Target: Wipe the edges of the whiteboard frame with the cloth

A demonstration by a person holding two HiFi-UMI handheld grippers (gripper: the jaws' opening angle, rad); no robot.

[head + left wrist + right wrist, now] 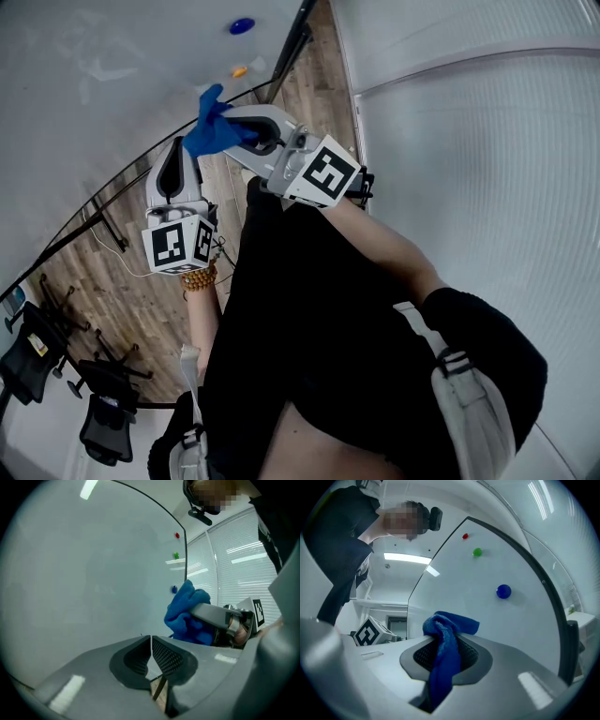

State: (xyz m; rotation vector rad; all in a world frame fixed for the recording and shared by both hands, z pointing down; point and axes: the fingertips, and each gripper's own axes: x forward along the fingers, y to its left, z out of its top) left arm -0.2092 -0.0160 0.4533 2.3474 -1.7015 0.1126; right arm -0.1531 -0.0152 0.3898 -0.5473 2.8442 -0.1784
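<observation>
A large white whiteboard fills the upper left of the head view, above a wood-plank floor. Its thin dark frame shows most clearly in the right gripper view, curving down the right side. The person's black-clad torso takes up the middle of the head view, with both forearms reaching toward the board's framed edge.

The right gripper, grey with a black-and-white marker cube, points left toward that edge. Its jaws are clamped on a bright blue terry cloth. In the right gripper view the cloth runs as a long strip between the jaws of the right gripper. Its long axis lies in line with them, and its bunched end sticks out past the tips toward the board face. In the head view that end overlaps the frame line; whether it touches cannot be told.

The left gripper sits just beside the right one, pointing up at the same edge. In its own view the left gripper has its jaws drawn to a thin slit, holding nothing.

Three small round magnets, red, green and blue, sit in a row along the framed edge.
</observation>
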